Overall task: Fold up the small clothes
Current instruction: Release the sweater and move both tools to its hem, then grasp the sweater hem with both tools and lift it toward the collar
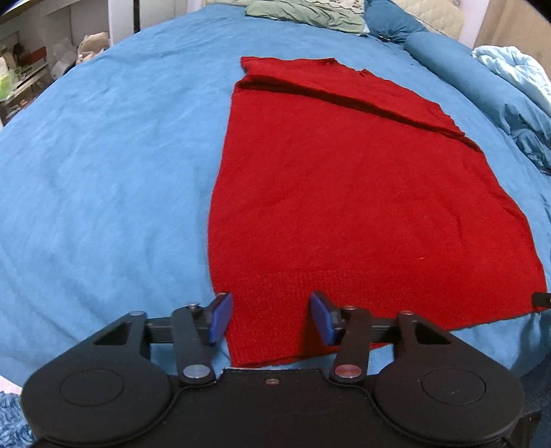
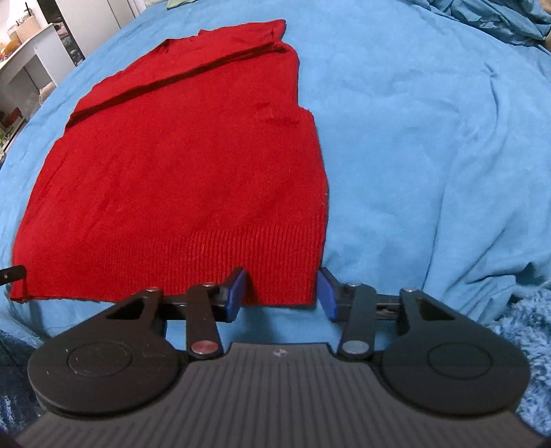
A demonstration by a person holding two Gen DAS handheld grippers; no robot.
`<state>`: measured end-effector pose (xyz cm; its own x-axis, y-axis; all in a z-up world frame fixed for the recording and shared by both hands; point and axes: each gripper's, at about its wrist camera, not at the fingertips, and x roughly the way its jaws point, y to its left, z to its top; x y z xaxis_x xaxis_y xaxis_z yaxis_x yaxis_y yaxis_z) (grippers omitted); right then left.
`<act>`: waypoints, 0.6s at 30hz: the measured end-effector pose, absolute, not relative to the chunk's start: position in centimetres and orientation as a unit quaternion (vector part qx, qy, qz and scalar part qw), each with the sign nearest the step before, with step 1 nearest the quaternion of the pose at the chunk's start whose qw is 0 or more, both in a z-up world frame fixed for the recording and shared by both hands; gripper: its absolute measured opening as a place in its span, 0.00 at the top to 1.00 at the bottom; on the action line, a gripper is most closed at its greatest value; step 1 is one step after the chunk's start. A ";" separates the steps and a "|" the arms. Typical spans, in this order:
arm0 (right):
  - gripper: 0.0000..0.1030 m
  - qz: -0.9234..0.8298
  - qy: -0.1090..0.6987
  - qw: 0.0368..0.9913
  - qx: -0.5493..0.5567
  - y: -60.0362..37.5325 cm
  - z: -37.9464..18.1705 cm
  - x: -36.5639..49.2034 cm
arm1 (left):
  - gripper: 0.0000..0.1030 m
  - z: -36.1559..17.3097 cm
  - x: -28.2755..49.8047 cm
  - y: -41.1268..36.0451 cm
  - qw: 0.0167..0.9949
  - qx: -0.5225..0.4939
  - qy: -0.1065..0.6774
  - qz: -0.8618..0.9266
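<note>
A red knit sweater lies flat on the blue bed sheet, its sleeves folded in across the top and its ribbed hem nearest me. My left gripper is open, its blue pads either side of the hem's near left corner, with cloth between them. In the right wrist view the sweater fills the left half. My right gripper is open, its blue pads straddling the hem's near right corner. A dark gripper tip shows at the left edge.
Blue pillows and a rolled blue duvet lie at the bed's far right, with a green cloth at the head. White shelving stands off the far left. A fluffy blue rug lies below the bed edge.
</note>
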<state>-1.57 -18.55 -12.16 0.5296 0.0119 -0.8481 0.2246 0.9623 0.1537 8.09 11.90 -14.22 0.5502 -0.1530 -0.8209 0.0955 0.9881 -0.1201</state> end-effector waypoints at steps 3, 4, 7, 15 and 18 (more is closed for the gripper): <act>0.51 -0.063 0.480 0.866 0.127 -18.7 -12.2 -1.5 | 0.56 -14.2 7.9 12.2 0.879 -0.030 0.471 -0.065; 0.51 -0.063 0.480 0.865 0.131 -18.8 -12.1 -1.6 | 0.56 -14.1 7.9 12.3 0.879 -0.033 0.472 -0.061; 0.51 -0.063 0.478 0.865 0.137 -19.0 -12.2 -1.6 | 0.55 -13.9 7.4 12.7 0.881 -0.031 0.471 -0.043; 0.50 -0.063 0.480 0.864 0.138 -19.0 -12.4 -1.3 | 0.55 -14.7 7.7 12.6 0.874 -0.026 0.484 -0.039; 0.53 -0.063 0.479 0.865 0.138 -19.1 -12.5 -1.2 | 0.70 -15.0 8.2 12.8 0.871 -0.038 0.487 -0.046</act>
